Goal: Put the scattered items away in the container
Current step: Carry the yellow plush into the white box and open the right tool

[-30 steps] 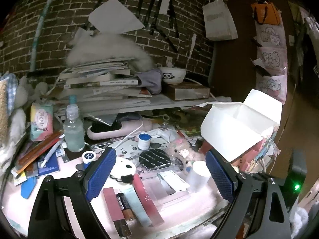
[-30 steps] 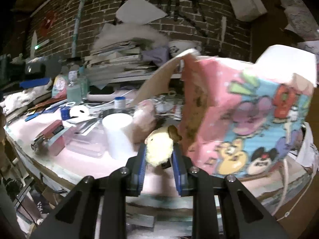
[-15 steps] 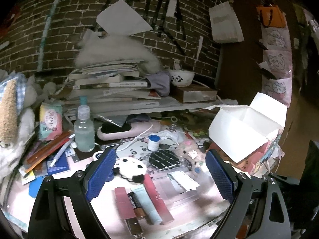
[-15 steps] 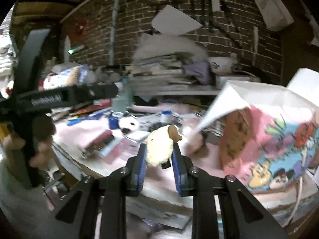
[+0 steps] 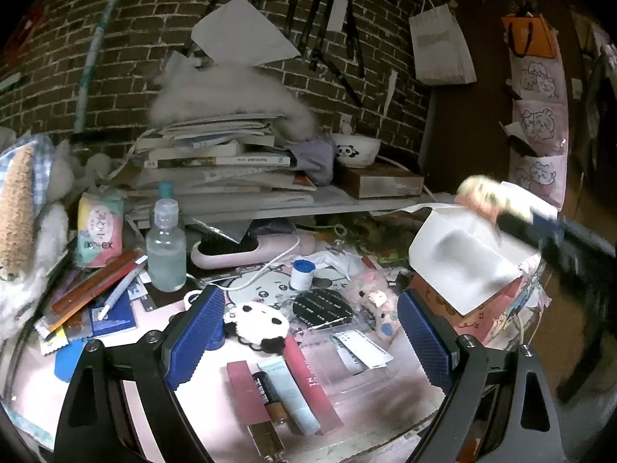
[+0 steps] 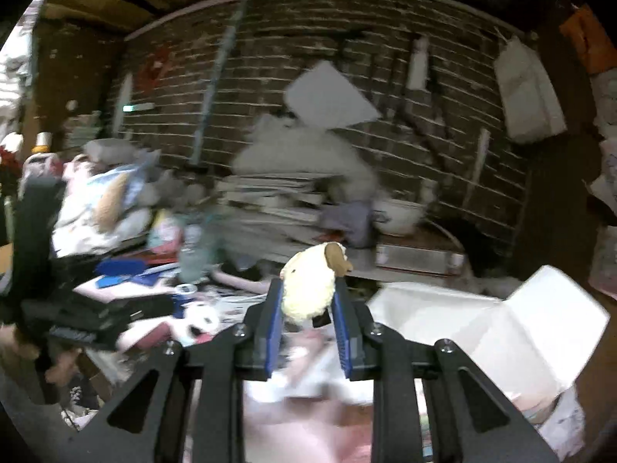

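- Right gripper (image 6: 308, 305): jaws clamped on yellow plush toy (image 6: 308, 285), above white-lined box (image 6: 482, 332).
- Left gripper (image 5: 308, 332): jaws wide, empty, over cluttered table (image 5: 185, 416).

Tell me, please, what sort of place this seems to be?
Probably a cluttered home desk or hobby corner: a dark brick wall, a leaning stack of books, and cosmetics such as the pale blue tube on a pink tabletop.
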Tool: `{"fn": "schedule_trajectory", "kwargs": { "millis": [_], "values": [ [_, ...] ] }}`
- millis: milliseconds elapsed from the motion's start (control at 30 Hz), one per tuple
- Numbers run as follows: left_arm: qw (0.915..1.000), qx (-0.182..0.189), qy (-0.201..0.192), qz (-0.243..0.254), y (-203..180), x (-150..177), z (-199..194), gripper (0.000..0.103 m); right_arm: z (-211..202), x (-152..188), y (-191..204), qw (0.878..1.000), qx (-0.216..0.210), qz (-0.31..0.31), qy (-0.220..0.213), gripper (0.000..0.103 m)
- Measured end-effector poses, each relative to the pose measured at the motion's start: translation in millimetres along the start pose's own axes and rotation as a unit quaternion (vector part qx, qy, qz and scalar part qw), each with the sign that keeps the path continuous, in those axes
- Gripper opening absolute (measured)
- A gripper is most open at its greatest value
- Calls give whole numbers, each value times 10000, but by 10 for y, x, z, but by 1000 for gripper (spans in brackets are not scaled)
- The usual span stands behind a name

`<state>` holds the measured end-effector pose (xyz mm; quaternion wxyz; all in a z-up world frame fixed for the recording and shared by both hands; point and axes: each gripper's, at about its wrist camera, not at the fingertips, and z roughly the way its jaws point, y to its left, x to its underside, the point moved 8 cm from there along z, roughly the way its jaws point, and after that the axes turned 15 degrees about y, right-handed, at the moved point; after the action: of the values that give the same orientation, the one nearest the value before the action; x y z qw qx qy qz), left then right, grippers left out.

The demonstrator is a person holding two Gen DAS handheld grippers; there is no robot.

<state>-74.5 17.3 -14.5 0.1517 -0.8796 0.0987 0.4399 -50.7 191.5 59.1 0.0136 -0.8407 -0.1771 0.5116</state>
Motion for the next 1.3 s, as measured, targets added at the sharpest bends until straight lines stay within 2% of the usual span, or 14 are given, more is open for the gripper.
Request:
{"fn": "schedule_trajectory", "kwargs": {
  "millis": [167, 367, 700, 800, 867, 900, 1200, 1300],
  "values": [
    [10000, 13, 29, 13, -30, 1, 27, 90, 120, -97, -536, 9971, 311, 332, 608, 21],
    [10000, 11, 60, 50, -65, 2, 47, 90, 389, 70, -914, 9867, 531, 414, 1482, 21],
    [9999, -5, 109, 60, -91, 12, 84, 90, 862, 427, -1136, 9579, 173, 359, 2843, 22],
    [9999, -13, 118, 53, -92, 17, 88, 90, 922, 474, -1159, 9528, 7, 458, 3000, 31],
    [9999, -24, 132, 43, -91, 22, 98, 90, 936, 482, -1201, 9530, 111, 483, 2989, 62],
    [9999, -29, 137, 40, -88, 23, 101, 90, 938, 478, -1222, 9536, 165, 502, 2963, 66],
    [9997, -112, 211, 28, -37, 35, 138, 90, 954, 530, -1388, 9512, 297, 546, 3022, 67],
    [9992, -269, 269, 111, -21, 56, 163, 90, 882, 476, -1301, 9571, 252, 498, 2843, 67]
  ]
}}
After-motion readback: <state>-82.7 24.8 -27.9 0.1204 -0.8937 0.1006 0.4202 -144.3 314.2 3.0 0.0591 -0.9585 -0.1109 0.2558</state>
